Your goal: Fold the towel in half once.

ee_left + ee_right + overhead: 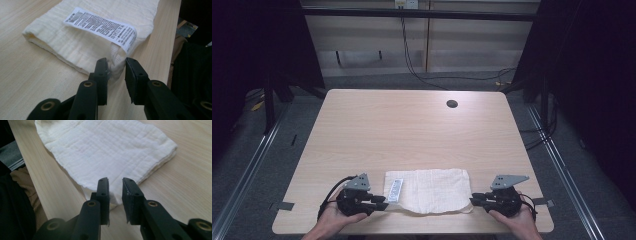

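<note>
Cream folded cloth (pixel 429 190), a corner between each gripper's narrowly parted fingers (pixel 101 72).

A light wooden table (pixel 412 125) carries a folded cream cloth (pixel 432 192) near its front edge

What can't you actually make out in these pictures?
- Care label on the folded cloth: left gripper view, print too small and blurred to read.
- Cloth corner in the left gripper: its jaws hide whether they pinch it.
- Cloth's near corner by the right gripper: right gripper view, jaws cover it.
- Person's hands: high view, forearms cut off by the bottom edge.
</note>
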`<state>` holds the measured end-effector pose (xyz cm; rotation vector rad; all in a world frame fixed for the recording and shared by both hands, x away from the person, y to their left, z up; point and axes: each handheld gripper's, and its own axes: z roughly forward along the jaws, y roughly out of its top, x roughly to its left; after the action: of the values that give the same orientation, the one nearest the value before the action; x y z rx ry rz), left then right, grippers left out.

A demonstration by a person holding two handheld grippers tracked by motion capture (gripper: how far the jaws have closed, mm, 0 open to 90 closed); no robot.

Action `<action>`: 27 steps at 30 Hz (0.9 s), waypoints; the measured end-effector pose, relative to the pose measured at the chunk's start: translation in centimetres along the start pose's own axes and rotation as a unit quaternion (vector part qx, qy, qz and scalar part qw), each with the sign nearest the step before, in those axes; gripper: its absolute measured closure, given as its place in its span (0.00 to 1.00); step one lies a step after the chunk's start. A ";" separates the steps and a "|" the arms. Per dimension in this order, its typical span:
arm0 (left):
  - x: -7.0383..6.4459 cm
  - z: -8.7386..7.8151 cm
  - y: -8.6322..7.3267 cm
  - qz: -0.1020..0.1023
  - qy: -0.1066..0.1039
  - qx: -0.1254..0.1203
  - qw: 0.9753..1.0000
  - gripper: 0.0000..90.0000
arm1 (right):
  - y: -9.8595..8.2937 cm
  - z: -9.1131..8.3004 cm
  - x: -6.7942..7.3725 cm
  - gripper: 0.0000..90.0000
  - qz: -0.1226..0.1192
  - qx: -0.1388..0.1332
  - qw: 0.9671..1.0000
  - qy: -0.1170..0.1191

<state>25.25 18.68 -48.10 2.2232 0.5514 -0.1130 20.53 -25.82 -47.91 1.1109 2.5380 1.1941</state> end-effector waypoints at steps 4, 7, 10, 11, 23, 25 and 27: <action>0.2 -0.6 0.2 -0.004 0.000 -0.017 1.000 0.77 | -0.1 -0.4 -0.2 0.84 0.003 -0.005 1.000 -0.003; 0.5 -0.9 0.5 -0.006 0.004 -0.029 1.000 0.75 | 0.4 -0.2 -0.6 0.83 0.005 -0.011 1.000 -0.010; 0.8 -1.0 0.8 -0.008 0.013 -0.036 0.999 0.76 | 0.9 0.1 -1.0 0.82 0.003 -0.012 1.000 -0.014; 1.2 -0.8 1.2 -0.008 0.021 -0.036 0.999 0.76 | 1.6 0.6 -1.5 0.79 0.003 -0.016 1.000 -0.018; 2.3 2.4 2.5 0.004 0.027 0.008 1.000 0.78 | 4.3 5.2 -5.1 0.66 0.031 0.007 0.997 -0.067; 2.7 2.9 2.5 -0.003 0.031 0.014 0.999 0.78 | 4.3 5.7 -5.5 0.66 0.031 0.013 0.997 -0.073; 3.0 3.4 2.4 -0.007 0.029 0.022 0.999 0.76 | 4.4 5.9 -5.8 0.67 0.032 0.016 0.997 -0.072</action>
<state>29.32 15.83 -49.38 2.2707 0.6020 -0.0690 29.58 -24.15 -49.89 1.2469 2.4386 1.0513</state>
